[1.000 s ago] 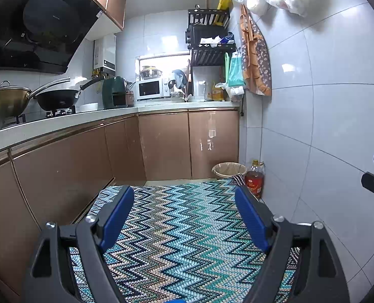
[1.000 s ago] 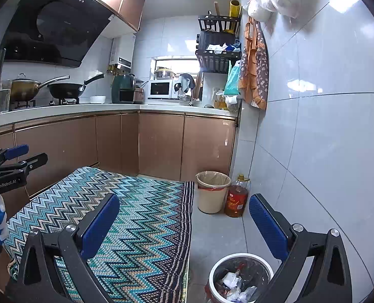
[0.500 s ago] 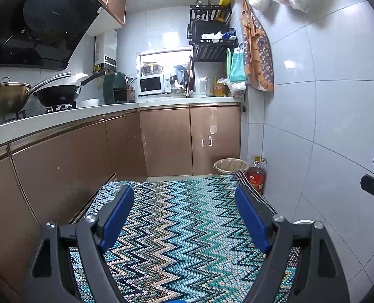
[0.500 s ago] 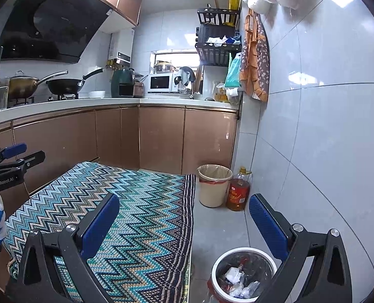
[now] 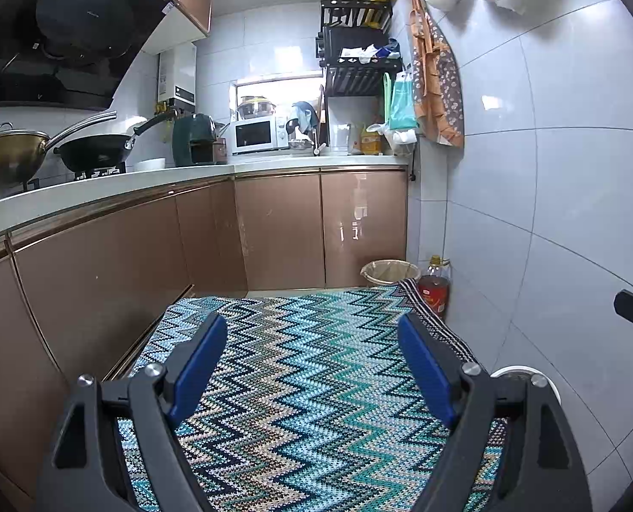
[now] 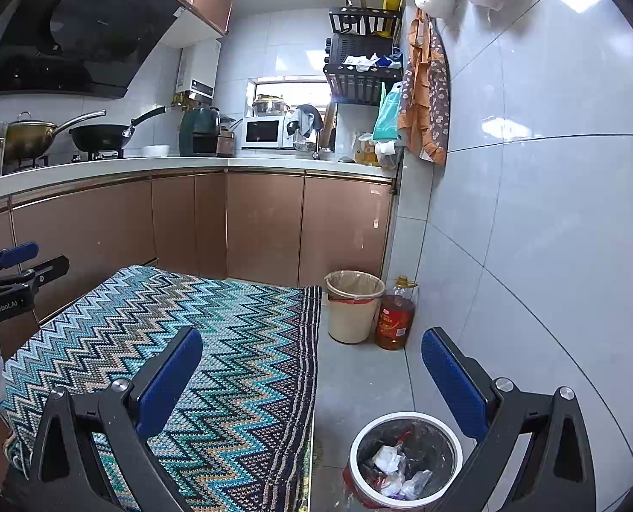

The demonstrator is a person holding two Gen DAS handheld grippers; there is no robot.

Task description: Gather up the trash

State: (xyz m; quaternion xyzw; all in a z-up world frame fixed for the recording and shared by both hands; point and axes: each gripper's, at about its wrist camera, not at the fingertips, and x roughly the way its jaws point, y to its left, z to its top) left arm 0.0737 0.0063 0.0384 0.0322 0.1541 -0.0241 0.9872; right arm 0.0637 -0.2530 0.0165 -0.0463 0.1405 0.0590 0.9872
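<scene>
A white-rimmed trash bin lined with a dark bag stands on the grey floor near the right wall, with crumpled wrappers and paper inside. My right gripper hangs above and just behind it, open, with nothing between its blue pads. Only the bin's rim shows in the left wrist view, behind the right finger. My left gripper is open over the zigzag rug, with nothing between its pads. A second bin, beige with a bag liner, stands by the cabinets in the far corner.
A bottle of oil stands beside the beige bin against the tiled wall. Brown cabinets and a white counter with pans, a microwave and a rack run along the left and back. The rug covers most of the floor.
Both views have tilted slightly downward, so the near trash bin shows more fully in the right wrist view. Both grippers stay open as before.
</scene>
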